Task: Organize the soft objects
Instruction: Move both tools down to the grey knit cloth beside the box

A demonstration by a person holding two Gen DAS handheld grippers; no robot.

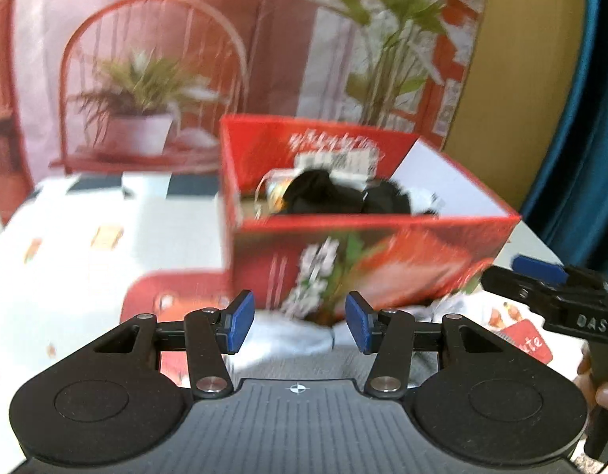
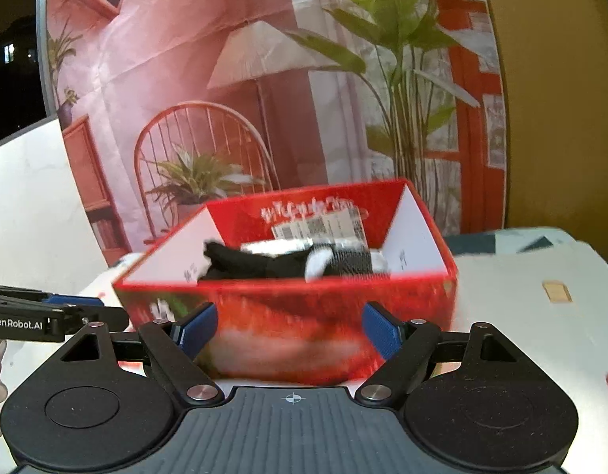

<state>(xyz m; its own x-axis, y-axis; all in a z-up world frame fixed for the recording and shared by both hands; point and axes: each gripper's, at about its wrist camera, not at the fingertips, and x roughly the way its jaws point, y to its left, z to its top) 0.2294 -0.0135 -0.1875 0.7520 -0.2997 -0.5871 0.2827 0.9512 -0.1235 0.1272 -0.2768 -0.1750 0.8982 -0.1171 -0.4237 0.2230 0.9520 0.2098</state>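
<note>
A red cardboard box (image 1: 367, 260) stands open on the table and holds black and white soft items (image 1: 335, 197). It also shows in the right wrist view (image 2: 304, 316), with the black and white socks (image 2: 288, 260) inside. A grey-white cloth (image 1: 292, 335) lies on the table in front of the box, just beyond my left gripper (image 1: 300, 324), which is open and empty. My right gripper (image 2: 290, 331) is open and empty, close to the box's front wall. It shows at the right of the left wrist view (image 1: 541, 272).
The table has a white patterned cover (image 1: 86, 237) with red patches. A printed backdrop of a chair and plants (image 2: 209, 138) stands behind the box. A small tan tag (image 2: 556, 291) lies on the table to the right. The left gripper's body (image 2: 47, 316) reaches in at the left.
</note>
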